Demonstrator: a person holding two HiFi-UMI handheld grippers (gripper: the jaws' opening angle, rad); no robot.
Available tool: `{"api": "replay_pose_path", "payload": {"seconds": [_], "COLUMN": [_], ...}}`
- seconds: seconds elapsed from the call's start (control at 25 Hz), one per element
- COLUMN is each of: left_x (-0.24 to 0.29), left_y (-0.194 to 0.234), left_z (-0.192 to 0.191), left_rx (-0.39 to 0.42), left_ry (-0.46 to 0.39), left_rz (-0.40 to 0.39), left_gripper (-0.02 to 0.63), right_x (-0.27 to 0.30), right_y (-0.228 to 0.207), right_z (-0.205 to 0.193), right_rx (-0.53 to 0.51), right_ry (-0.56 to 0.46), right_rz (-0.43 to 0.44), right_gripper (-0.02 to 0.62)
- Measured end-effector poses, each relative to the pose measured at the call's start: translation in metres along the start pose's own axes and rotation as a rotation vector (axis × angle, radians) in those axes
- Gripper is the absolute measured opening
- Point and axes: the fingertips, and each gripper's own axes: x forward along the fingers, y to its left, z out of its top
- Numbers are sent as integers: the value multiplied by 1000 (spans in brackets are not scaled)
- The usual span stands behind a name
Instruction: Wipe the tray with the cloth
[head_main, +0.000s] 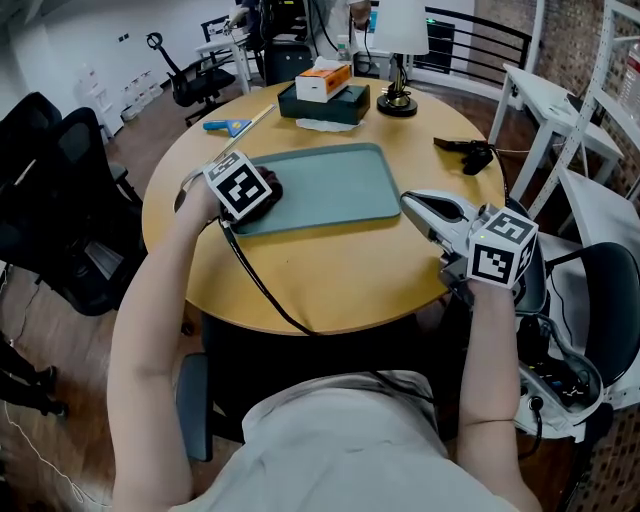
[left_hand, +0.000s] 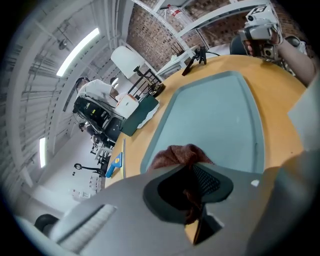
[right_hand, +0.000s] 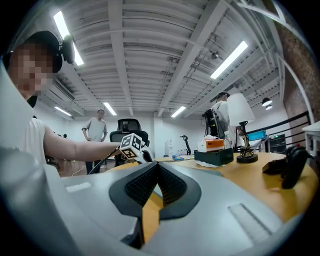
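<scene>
- Left gripper (left_hand: 192, 196) pinches the cloth (left_hand: 180, 155) at the tray's (left_hand: 215, 115) left end.
- The tray's long axis runs rightward from the cloth.
- Right gripper (right_hand: 157, 184), jaws pressed together and empty, sits just beside the tray's right edge.

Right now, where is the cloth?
In the head view, the cloth is at the left end of the tray, pinched in the left gripper.

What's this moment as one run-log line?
left gripper: shut on cloth | cloth: at left end of tray | right gripper: shut, empty, beside tray's right end
</scene>
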Motion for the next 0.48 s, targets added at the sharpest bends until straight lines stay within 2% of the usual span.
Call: {"api": "replay_pose_path", "payload": {"seconds": [0.32, 0.48], "left_x": [15, 16], "left_y": [8, 3], "left_z": [7, 28], "left_rx": [40, 63], "left_ry": [15, -31], "left_rz": [41, 26], "left_gripper": [370, 371], "right_x": [-2, -3], "right_y": [-3, -3], "right_z": [-3, -3], "right_rx": [5, 6], "right_ry": [6, 5], "right_rz": [-5, -4], "right_gripper": [2, 2]}}
